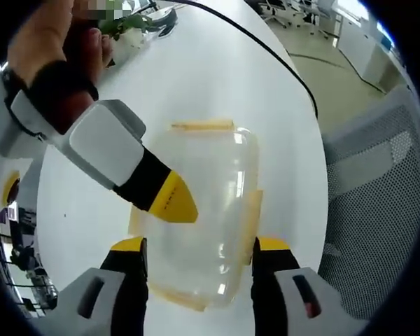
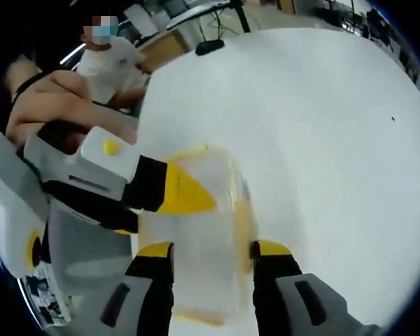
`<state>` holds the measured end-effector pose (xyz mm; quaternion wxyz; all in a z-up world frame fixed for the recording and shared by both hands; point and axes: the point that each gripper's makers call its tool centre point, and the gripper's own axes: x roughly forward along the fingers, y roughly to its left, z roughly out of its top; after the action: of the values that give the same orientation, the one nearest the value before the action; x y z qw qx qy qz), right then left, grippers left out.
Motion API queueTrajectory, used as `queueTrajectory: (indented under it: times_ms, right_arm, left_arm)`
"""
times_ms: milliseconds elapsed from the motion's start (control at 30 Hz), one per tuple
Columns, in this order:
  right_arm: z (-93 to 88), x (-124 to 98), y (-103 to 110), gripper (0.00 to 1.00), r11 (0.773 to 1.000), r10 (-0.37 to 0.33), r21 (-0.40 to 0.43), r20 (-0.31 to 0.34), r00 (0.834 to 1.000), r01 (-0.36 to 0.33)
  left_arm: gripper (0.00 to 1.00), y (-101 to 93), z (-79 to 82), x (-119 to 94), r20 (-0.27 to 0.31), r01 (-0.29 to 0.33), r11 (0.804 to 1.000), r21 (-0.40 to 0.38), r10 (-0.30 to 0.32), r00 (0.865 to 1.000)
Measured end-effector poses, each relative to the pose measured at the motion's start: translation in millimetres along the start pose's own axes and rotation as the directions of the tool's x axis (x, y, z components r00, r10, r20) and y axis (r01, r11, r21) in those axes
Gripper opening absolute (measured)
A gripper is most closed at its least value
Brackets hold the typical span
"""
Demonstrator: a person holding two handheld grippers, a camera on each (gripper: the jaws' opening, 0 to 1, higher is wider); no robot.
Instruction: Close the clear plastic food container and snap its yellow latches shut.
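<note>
The left gripper (image 1: 199,255) had its jaws spread, straddling the clear container (image 1: 199,210) on the white table (image 1: 217,77). The right gripper (image 2: 213,259) did likewise, jaws spread, the container (image 2: 203,224) at twelve o'clock.

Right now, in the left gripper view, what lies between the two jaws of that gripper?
In the left gripper view, the clear plastic container with its lid on lies between the left gripper jaws. The right gripper's yellow tip rests on the lid.

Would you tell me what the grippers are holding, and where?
Each gripper's fingers straddle the clear container across its sides, but real clamping cannot be told.
</note>
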<state>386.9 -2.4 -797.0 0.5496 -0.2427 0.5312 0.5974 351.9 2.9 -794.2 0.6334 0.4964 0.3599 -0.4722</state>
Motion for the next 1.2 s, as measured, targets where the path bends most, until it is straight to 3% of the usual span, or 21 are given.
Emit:
queueTrajectory:
  times_ms: [233,300,333,400,1067,1200]
  right_arm:
    - [-2.2,0.7,3.0,0.41,1.000,0.023,0.012,-0.009,1.000,-0.023]
    - [0.7,1.9,1.9,0.41,1.000,0.018,0.005,-0.007,1.000,-0.018]
    - [0.2,1.7,2.6,0.40,1.000,0.022,0.013,-0.011,1.000,-0.022]
    - [2.5,0.3,0.4,0.38,0.998,0.025,0.053,0.021,0.999,-0.026]
    - [2.5,-2.1,-1.0,0.40,0.999,0.026,0.046,0.018,1.000,-0.026]
    - [3.0,-3.2,0.5,0.42,0.999,0.016,0.041,0.051,0.999,-0.018]
  left_arm:
    - [0.57,-2.2,0.7,-1.3,-0.005,-0.001,1.000,0.008,0.001,1.000]
    - [0.53,0.5,1.3,-1.5,0.001,-0.041,0.998,0.048,0.041,0.999]
    - [0.51,-5.9,3.2,-2.1,0.007,-0.028,0.998,0.061,0.028,1.000]
    - [0.49,-6.2,4.9,-1.1,-0.002,-0.032,0.998,0.062,0.032,0.999]
    - [0.53,-3.6,4.6,-0.4,-0.017,-0.040,0.996,0.076,0.041,0.999]
    - [0.54,-3.2,4.6,0.0,-0.024,-0.047,0.995,0.092,0.049,0.999]
